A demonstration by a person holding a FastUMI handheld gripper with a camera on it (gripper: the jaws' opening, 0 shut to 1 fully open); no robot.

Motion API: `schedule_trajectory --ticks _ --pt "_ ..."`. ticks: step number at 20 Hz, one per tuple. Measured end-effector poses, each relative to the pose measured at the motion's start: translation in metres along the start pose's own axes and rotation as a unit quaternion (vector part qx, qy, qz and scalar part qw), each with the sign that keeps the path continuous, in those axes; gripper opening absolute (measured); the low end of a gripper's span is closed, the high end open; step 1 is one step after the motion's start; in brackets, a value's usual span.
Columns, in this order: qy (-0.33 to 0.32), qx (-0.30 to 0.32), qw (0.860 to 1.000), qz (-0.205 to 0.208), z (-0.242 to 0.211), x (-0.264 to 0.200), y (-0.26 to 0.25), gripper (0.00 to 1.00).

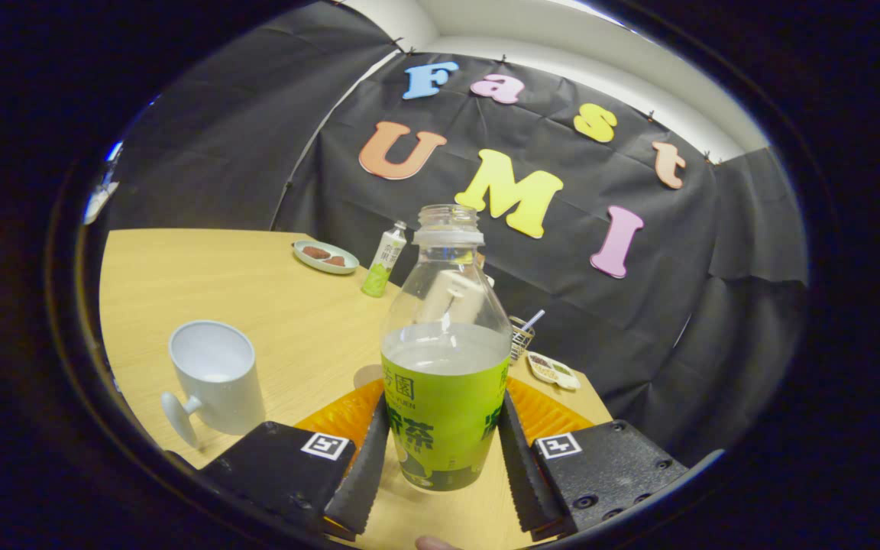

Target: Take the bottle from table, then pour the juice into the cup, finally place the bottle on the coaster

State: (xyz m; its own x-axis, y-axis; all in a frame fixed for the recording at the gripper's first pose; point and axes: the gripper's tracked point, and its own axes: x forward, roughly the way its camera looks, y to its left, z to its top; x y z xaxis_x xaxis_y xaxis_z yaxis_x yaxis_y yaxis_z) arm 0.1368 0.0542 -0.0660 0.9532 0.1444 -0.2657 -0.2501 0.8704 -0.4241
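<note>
Green-labelled plastic, the bottle (pixel 446 359) stands uncapped between my fingers (pixel 440 458), which press its label band from both sides. It appears to sit over an orange coaster (pixel 539 412) on the tabletop (pixel 272 305). About half full, so I judge it moderately light but sloshy, its thin wall likely to flex and slip. Holding low on the label seems right. A white cup (pixel 215 378) waits just beside, at my left.
</note>
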Motion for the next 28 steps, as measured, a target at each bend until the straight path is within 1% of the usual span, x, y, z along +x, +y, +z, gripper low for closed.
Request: schedule_trajectory --ticks 3,7,12,16,19,24,28 --pt "0.007 -0.045 0.999 0.004 -0.002 0.001 0.000 0.75" --pt "0.003 -0.108 0.994 -0.001 -0.001 0.003 0.000 0.75" --pt "-0.011 -0.182 0.983 -0.003 0.003 0.004 0.009 0.75" --pt "-0.011 -0.238 0.971 -0.003 0.005 0.005 0.019 0.75" --pt "-0.021 -0.303 0.953 -0.013 0.007 0.004 0.023 0.75" --pt "-0.042 -0.410 0.911 -0.031 0.008 0.001 0.032 0.75" --pt "-0.046 -0.474 0.878 -0.053 0.014 0.004 0.025 0.75"
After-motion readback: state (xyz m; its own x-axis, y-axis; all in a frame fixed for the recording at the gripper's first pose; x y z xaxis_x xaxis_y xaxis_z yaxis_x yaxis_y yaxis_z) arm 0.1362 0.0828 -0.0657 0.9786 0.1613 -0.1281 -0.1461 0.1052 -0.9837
